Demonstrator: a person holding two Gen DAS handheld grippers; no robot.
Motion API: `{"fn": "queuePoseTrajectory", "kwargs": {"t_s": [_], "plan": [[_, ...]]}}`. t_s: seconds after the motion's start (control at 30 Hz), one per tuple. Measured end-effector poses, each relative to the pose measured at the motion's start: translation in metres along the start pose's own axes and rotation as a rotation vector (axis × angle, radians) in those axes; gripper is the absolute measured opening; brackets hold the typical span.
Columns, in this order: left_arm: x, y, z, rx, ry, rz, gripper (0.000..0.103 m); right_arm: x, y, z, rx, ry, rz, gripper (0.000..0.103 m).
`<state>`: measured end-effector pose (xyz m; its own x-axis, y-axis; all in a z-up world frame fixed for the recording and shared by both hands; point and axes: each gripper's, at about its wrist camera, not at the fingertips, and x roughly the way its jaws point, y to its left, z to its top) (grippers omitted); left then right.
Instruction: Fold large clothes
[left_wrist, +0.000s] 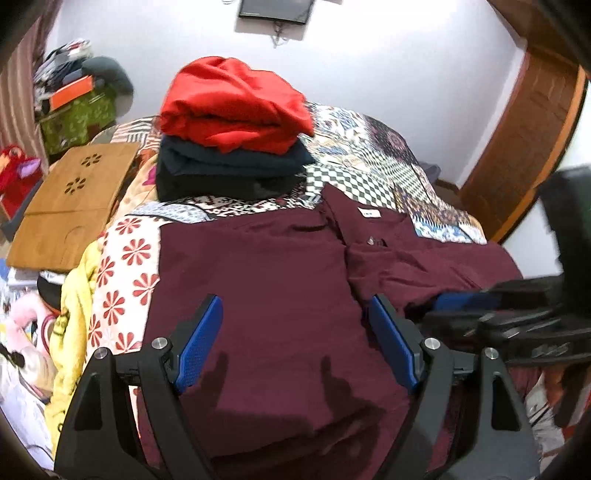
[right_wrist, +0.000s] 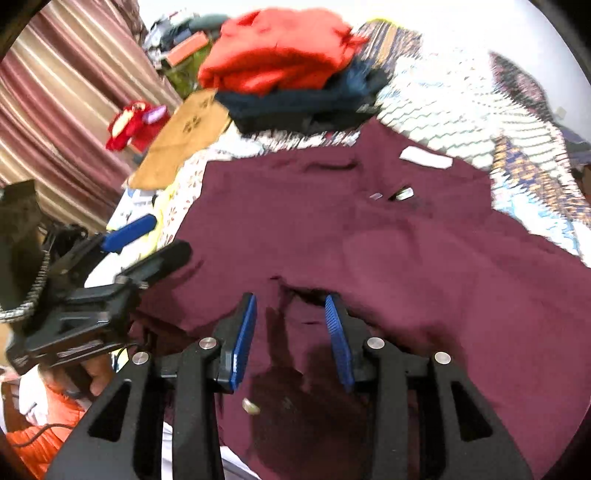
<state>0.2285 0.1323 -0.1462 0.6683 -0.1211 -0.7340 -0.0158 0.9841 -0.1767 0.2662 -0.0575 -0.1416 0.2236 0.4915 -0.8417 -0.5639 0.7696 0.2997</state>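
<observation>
A large maroon garment with a white label lies spread on the bed. My left gripper hovers over its near left part, jaws wide open with only flat cloth below them. My right gripper stands open just above a small raised wrinkle of the maroon cloth, and its blue pads do not press on it. In each wrist view the other gripper shows at the side: the right gripper and the left gripper. Behind the garment sits a pile of folded clothes, red on dark navy.
A patchwork bedspread covers the bed. At the left lie a wooden lap tray, a red plush toy, a green box and loose yellow cloth. A wooden door stands at the right, a striped curtain at the left.
</observation>
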Motion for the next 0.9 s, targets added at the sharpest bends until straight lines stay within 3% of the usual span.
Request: {"fn": "queuePoseTrajectory", "kwargs": {"t_s": [0.27, 0.57, 0.73, 0.9], "plan": [[0.029, -0.059, -0.003, 0.194, 0.064, 0.043, 0.085, -0.072, -0.054, -0.020, 0.068, -0.211, -0.169, 0.048], [0.066, -0.124, -0.009, 0.402, 0.109, 0.047, 0.089, -0.121, -0.132, -0.062, 0.296, -0.329, -0.351, 0.049], [0.104, -0.152, -0.017, 0.520, 0.216, 0.062, 0.089, -0.126, -0.162, -0.085, 0.401, -0.339, -0.342, 0.049], [0.115, -0.172, -0.017, 0.586, 0.233, 0.076, 0.089, -0.112, -0.177, -0.102, 0.436, -0.288, -0.403, 0.049]]}}
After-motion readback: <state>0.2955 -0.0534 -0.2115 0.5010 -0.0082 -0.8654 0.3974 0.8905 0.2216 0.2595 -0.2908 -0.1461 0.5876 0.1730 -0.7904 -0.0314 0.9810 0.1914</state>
